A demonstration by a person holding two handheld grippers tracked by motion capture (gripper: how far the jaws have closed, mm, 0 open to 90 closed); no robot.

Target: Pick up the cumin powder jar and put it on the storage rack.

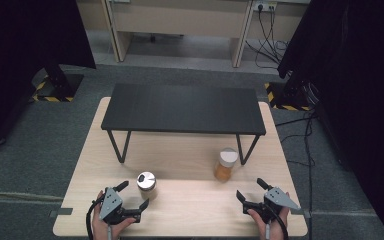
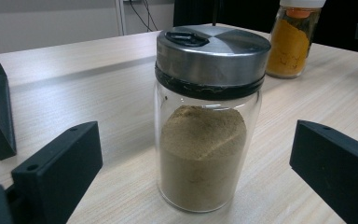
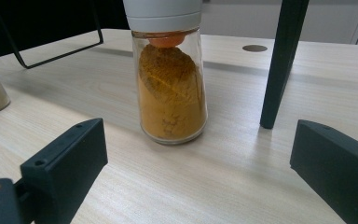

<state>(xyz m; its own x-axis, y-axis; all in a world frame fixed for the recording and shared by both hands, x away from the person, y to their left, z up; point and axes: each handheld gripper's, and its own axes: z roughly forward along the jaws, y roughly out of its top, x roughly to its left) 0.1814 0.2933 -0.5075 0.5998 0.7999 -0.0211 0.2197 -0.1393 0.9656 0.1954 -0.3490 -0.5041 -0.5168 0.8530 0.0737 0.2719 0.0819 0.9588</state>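
A glass jar of brown powder with a metal lid (image 1: 146, 185) (image 2: 208, 116) stands upright on the wooden table, just ahead of my left gripper (image 1: 132, 195) (image 2: 191, 172), whose jaws are open and apart from it. A glass jar of orange powder with a white lid (image 1: 225, 164) (image 3: 170, 74) stands upright farther right, beyond my right gripper (image 1: 250, 189) (image 3: 200, 172), which is open with nothing between its jaws. In the left gripper view the orange jar (image 2: 294, 39) shows at the back right.
A low black shelf on thin metal legs (image 1: 182, 107) stands across the back half of the wooden table (image 1: 190, 205). One black leg (image 3: 279, 60) stands just right of the orange jar. Cables run over the floor at right.
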